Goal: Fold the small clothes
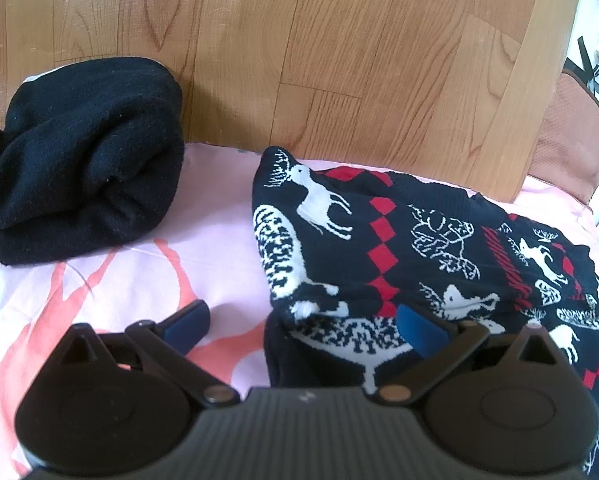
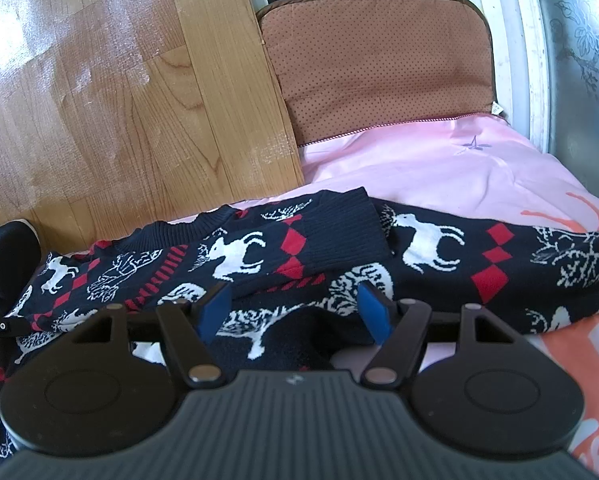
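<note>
Reindeer sweater lies on the pink bedsheet, long axis crosswise to both grippers. Left gripper: jaws spread wide over its left end. Right gripper: jaws apart, straddling a fold, nearer the folded sleeve.
</note>
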`<state>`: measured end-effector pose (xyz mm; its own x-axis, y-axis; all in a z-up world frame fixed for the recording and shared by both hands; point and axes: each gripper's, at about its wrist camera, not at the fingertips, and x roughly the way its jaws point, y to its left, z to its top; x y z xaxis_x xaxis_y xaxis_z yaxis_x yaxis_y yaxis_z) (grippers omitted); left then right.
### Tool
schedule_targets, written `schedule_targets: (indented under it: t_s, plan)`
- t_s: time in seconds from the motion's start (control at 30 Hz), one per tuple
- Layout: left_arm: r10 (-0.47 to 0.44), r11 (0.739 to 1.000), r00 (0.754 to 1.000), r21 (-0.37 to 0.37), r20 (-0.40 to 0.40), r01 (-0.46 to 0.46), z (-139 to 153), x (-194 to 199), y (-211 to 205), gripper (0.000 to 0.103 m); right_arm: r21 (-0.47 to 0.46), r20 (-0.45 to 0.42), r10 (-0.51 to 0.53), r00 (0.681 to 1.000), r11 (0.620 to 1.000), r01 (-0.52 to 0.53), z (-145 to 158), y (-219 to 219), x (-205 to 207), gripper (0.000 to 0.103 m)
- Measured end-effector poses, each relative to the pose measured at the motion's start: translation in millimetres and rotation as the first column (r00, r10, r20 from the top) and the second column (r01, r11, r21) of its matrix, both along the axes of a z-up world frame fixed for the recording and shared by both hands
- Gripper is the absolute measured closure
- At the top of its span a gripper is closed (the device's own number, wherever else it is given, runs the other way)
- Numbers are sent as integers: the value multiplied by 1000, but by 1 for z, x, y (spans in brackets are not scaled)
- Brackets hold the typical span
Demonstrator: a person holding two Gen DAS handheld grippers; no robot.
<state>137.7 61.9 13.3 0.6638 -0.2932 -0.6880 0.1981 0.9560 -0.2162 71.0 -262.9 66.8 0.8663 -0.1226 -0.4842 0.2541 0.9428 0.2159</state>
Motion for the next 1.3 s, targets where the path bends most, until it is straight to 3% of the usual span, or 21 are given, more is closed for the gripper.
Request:
schedule_targets:
  t_s: [1.3]
  plan:
    - [-25,998,1000,52,10,25,-1,-1,-4,0,14,8,3,1000,1000,-3,0,-3,-1,30]
